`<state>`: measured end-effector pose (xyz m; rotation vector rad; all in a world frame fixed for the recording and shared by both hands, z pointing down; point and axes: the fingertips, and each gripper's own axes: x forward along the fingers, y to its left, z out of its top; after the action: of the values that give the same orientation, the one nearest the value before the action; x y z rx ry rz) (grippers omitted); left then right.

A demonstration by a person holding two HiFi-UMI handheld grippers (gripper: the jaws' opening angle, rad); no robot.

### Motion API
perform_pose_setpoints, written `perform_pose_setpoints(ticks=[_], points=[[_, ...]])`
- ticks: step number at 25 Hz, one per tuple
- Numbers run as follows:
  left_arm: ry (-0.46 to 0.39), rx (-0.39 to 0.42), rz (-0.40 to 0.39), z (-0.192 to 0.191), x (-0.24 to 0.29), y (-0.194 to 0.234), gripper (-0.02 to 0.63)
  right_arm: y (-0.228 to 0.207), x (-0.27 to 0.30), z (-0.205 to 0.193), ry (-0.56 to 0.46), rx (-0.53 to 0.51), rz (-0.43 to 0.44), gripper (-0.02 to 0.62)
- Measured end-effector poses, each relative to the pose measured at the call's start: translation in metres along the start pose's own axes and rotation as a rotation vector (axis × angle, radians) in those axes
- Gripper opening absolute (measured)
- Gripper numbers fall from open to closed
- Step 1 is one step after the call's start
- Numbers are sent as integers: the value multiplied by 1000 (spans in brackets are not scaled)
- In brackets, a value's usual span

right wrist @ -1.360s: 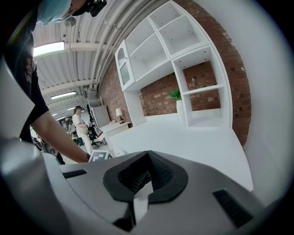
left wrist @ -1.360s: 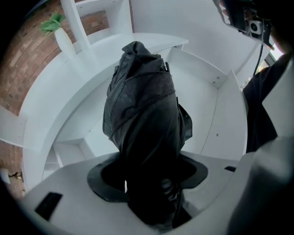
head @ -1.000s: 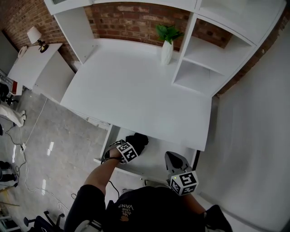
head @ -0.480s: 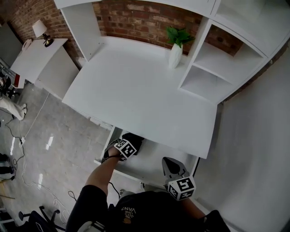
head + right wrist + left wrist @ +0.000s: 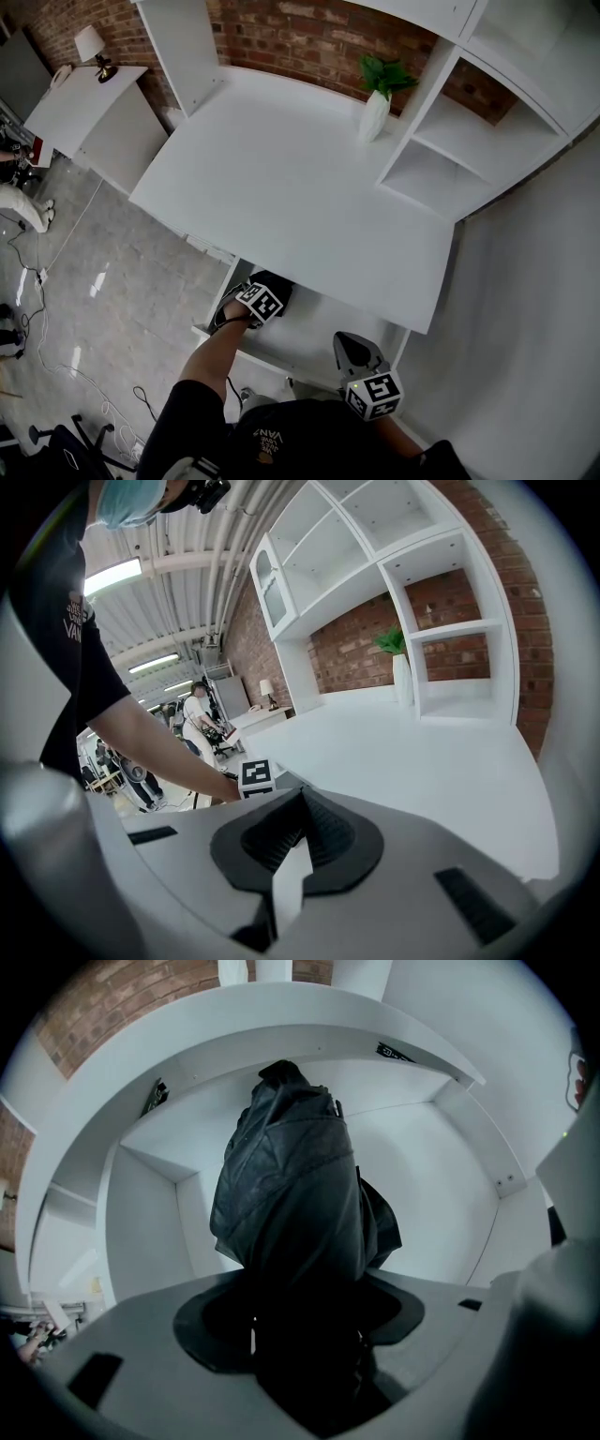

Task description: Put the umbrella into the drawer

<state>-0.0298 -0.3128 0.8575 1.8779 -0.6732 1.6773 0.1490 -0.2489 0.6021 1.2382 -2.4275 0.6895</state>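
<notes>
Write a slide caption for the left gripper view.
Left gripper holds the folded black umbrella inside the open white drawer.

Bright even light; fisheye warp, dark corners.

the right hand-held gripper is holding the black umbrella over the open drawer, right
Not the right one. The left hand-held gripper holds the black umbrella over the open drawer; the left gripper view shows it between that gripper's jaws.

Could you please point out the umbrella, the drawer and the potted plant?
umbrella (image 5: 291,1185), left gripper view, middle of its black folded fabric.
drawer (image 5: 436,1180), left gripper view, bare white floor.
potted plant (image 5: 375,114), head view, its white vase.
</notes>
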Motion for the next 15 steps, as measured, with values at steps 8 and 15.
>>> perform_pose_setpoints(ticks=[8,15], points=[[-20,-5,20,-3,1,2,292,1,-4,-6,4,1,-11,-8],[-81,-18,34,-5,-19,-5,308,12,-8,-4,-12,-5,-1,-6]])
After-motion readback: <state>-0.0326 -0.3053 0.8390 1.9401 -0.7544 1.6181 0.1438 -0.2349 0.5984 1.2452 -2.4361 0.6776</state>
